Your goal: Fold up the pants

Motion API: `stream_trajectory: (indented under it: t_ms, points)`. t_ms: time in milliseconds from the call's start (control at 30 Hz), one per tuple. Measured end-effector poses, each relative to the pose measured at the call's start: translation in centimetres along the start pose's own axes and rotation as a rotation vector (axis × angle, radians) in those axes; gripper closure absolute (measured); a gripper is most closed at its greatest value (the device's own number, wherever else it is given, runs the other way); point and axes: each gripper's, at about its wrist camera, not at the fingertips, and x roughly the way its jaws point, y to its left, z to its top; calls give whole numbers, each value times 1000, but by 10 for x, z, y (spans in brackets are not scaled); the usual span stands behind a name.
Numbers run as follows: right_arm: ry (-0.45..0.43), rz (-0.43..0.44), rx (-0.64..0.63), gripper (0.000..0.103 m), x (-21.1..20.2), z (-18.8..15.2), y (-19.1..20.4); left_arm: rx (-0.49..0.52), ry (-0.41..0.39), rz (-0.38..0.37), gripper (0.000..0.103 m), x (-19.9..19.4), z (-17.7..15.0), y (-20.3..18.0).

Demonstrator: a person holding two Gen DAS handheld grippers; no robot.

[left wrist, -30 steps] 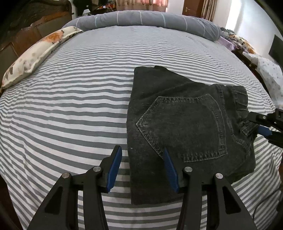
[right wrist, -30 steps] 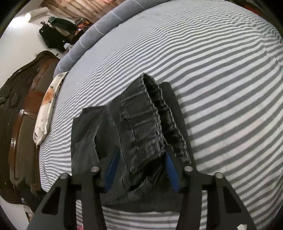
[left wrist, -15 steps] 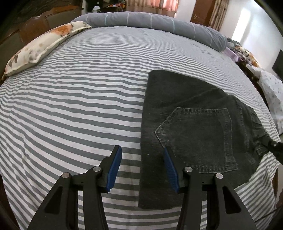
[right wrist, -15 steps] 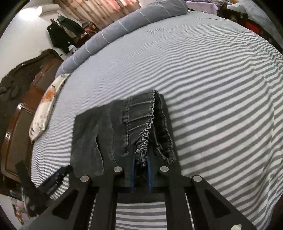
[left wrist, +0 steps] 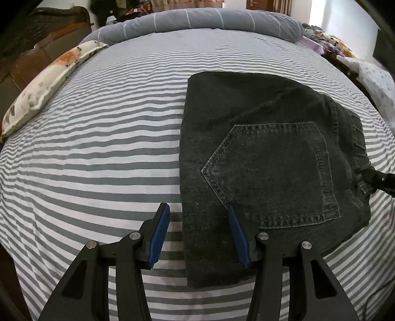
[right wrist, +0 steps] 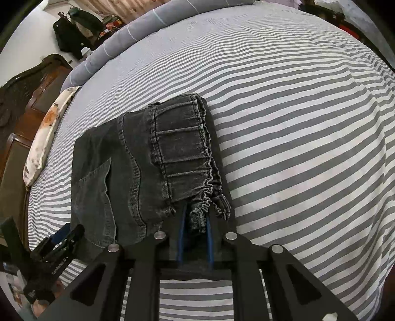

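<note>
Dark grey denim pants (left wrist: 266,158) lie folded into a compact rectangle on the striped bed, back pocket up. My left gripper (left wrist: 198,217) is open and empty, its right finger over the fold's near left edge. My right gripper (right wrist: 195,219) is shut on the elastic waistband (right wrist: 182,140) at the near corner of the pants (right wrist: 118,172). It shows at the right edge of the left wrist view (left wrist: 377,177). The left gripper shows low left in the right wrist view (right wrist: 61,239).
The grey-and-white striped bedsheet (left wrist: 98,148) covers the bed. A floral pillow (left wrist: 47,81) lies at the left by the dark wooden headboard (left wrist: 37,49). A rolled grey duvet (left wrist: 209,19) runs along the far edge. Clothes and bedding sit at the far right (left wrist: 370,74).
My right gripper closed on the waistband, which was lifted and now lies low and flatter. The left gripper stayed open and shifted left relative to the pants.
</note>
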Motion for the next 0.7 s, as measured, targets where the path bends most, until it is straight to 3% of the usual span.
stream_trajectory:
  t_ms: [133, 333, 567, 700]
  points:
    - [-44, -54, -109, 69, -17, 5, 22, -29, -11, 2, 51, -5, 1, 3]
    - [-157, -42, -190, 68, -44, 27, 51, -10, -75, 38, 51, -18, -1, -1]
    - [-120, -21, -286, 68, -14, 57, 97, 29, -57, 42, 51, -14, -4, -10]
    - [-45, -89, -286, 68, 23, 64, 94, 21, -46, 32, 51, -12, -4, -8]
